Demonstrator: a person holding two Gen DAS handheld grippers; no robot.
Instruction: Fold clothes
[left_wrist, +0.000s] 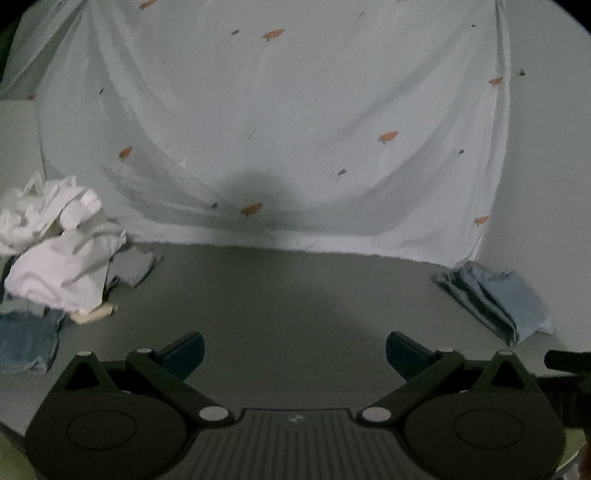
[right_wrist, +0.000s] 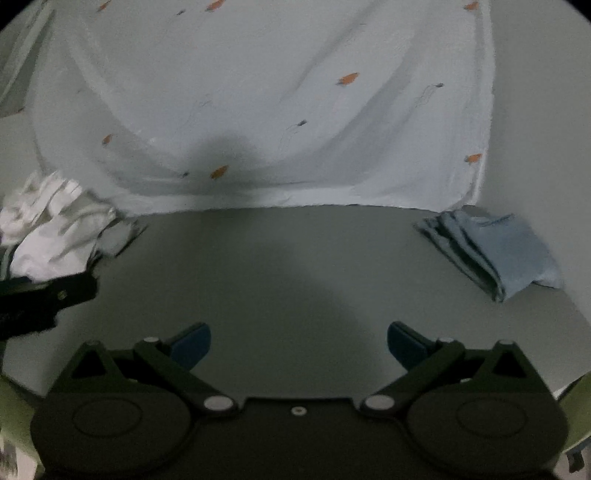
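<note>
Both grippers, left (left_wrist: 294, 354) and right (right_wrist: 298, 345), hover released, empty; reaching the pile (left_wrist: 59, 247) left of the table (left_wrist: 280, 295) risks dragging several garments together.

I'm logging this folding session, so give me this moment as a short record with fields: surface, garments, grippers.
surface: grey flat tabletop, printed pale sheet hanging behind
unfolded: heap of crumpled white garments at far left, blue denim piece beside it
folded: light blue folded cloth at far right
left gripper: open, holds nothing, above the tabletop
right gripper: open, holds nothing
</note>
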